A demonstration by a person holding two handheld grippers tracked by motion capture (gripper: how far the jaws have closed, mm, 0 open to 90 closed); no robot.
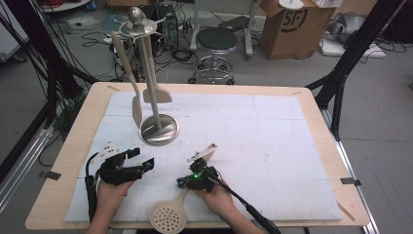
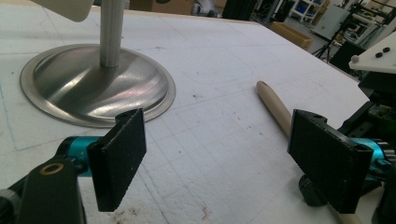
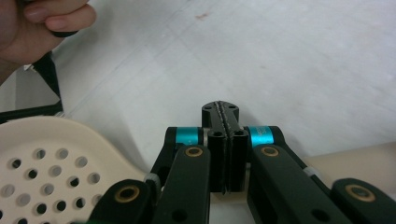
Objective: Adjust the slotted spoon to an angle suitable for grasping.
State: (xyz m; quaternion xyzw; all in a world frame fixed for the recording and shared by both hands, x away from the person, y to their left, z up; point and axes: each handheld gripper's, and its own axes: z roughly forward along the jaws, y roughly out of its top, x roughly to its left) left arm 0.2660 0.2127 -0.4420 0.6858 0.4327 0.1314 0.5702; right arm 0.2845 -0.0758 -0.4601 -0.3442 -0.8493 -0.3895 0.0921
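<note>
A cream skimmer (image 1: pixel 168 218) with a round perforated head lies on the white mat near the front edge, its handle running up and to the right. My right gripper (image 1: pixel 181 182) sits low over that handle, pointing left. Its jaws are pressed flat together with nothing between them (image 3: pixel 220 109); the skimmer head (image 3: pixel 51 158) is at lower left and the handle (image 3: pixel 364 163) at right beneath it. My left gripper (image 1: pixel 141 158) hovers to the left, open and empty (image 2: pixel 217 158). Past its right pad (image 2: pixel 327 158) lies the handle end (image 2: pixel 275 105).
A steel utensil stand (image 1: pixel 159 129) rises behind the left gripper, its base (image 2: pixel 93 84) close ahead, with two cream spatulas (image 1: pixel 136 105) hanging from it. Beyond the table stand a black stool (image 1: pixel 215 41) and a cardboard box (image 1: pixel 292 24), among floor cables.
</note>
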